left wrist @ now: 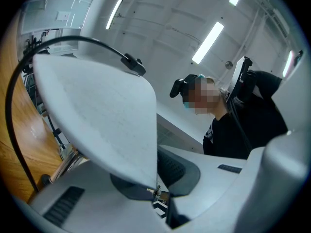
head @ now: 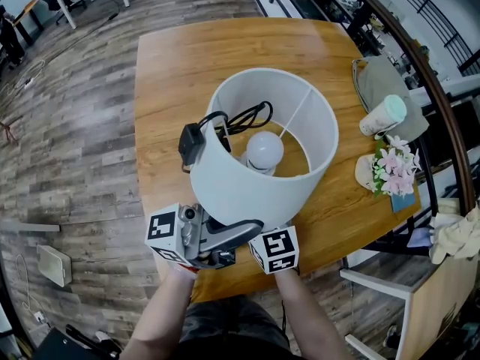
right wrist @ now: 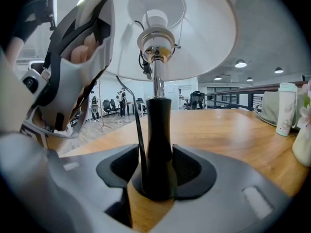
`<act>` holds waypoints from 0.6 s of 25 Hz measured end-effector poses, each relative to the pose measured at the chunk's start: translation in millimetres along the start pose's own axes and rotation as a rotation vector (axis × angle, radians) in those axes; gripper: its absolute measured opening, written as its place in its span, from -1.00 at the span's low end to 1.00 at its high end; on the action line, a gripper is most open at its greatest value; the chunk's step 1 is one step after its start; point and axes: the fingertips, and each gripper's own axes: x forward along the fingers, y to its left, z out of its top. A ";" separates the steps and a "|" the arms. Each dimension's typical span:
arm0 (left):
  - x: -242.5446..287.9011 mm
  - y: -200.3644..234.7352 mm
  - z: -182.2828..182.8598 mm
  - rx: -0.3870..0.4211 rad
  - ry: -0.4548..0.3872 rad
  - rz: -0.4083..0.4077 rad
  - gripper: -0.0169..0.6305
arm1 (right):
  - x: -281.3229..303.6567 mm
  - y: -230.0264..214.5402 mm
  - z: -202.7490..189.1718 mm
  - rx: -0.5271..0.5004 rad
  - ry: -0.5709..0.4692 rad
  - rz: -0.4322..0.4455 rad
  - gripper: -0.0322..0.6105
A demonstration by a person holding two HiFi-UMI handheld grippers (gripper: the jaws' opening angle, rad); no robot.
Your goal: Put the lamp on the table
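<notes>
While the right gripper (right wrist: 156, 176) has its fingers clamped on the stem (right wrist: 158, 125) of the lamp (head: 259, 171) and the left gripper (left wrist: 158, 191) pinches the shade (left wrist: 97, 115), close to the near edge of the tabletop (head: 172, 66), an uneven release could tip it off.

Your lamp shade (head: 247, 182): plain white; bulb (head: 264, 150) white too. Lamp stem (right wrist: 159, 130) glossy black; cord (head: 247, 116) and plug (head: 190, 142) black. Tabletop (head: 187, 58): warm orange-brown, wood grain. Your left claw (left wrist: 156, 192) and right claw (right wrist: 158, 176): pale grey, dark grey pads (right wrist: 193, 170). Marker cubes (head: 163, 227): black-and-white squares. Floor (head: 75, 126): grey-brown planks. Flowers (head: 395, 163) pink.
</notes>
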 end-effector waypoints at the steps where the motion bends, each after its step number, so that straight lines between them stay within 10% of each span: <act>1: 0.2 -0.5 -1.0 0.000 0.001 0.000 -0.94 | -2.2 0.3 -0.6 0.000 0.001 0.000 -0.21; 15: -4.3 -10.4 -13.8 0.013 0.014 0.011 -0.93 | -14.5 9.9 -0.9 0.004 0.000 -0.014 -0.21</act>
